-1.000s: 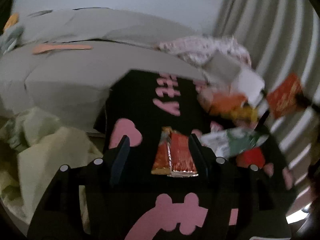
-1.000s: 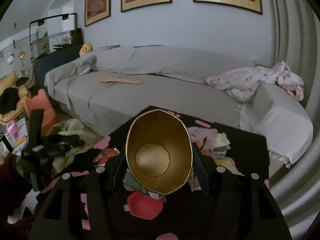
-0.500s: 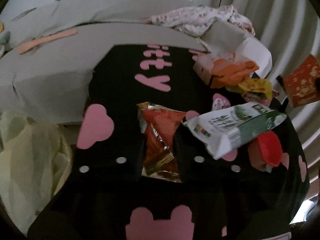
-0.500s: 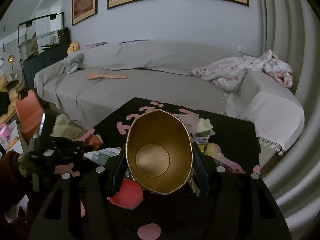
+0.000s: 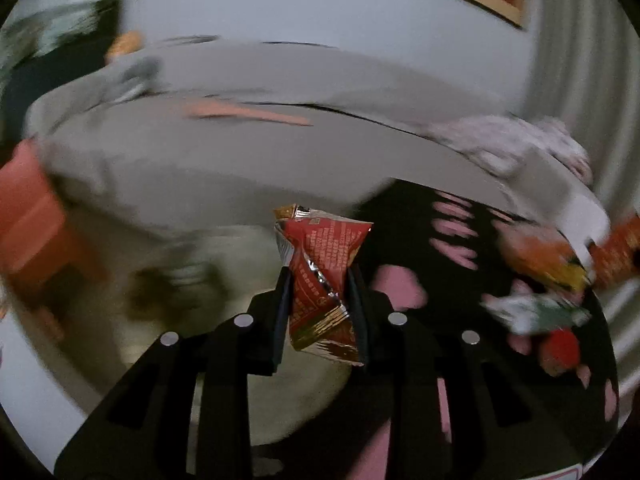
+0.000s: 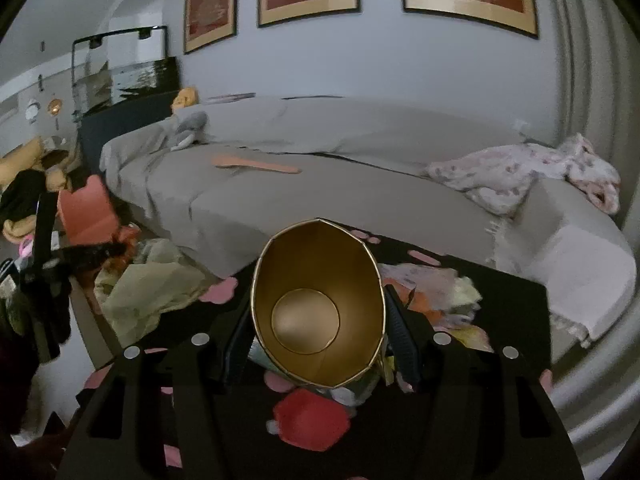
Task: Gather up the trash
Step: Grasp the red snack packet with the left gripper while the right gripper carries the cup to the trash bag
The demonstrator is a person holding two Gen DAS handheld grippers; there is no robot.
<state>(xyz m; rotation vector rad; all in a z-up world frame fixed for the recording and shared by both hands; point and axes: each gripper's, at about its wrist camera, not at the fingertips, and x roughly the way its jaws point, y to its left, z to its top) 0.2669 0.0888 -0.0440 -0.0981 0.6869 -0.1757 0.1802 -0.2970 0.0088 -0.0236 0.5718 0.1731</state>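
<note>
My left gripper (image 5: 320, 276) is shut on a crumpled red snack wrapper (image 5: 322, 276), which hangs in the air left of the black table (image 5: 404, 240) with pink shapes. The right gripper (image 6: 318, 308) is shut on a gold bin (image 6: 316, 308), tilted so its empty inside faces the camera. Around and behind the bin lies more trash (image 6: 444, 296), and a red packet (image 6: 310, 420) lies in front of it. In the left wrist view, an orange packet (image 5: 544, 252), a white and green packet (image 5: 536, 310) and a red piece (image 5: 560, 350) lie blurred on the table's right side.
A grey sofa (image 6: 320, 168) runs behind the table, with a pink patterned blanket (image 6: 520, 168) at its right end and an orange paddle (image 6: 256, 164) on the seat. A pale green cloth (image 6: 148, 284) and an orange stool (image 6: 86, 212) lie on the floor at left.
The left gripper closed on the red wrapper on the table, then lifted it and swung left off the table. The right gripper kept its hold on the gold bin and shifted slightly.
</note>
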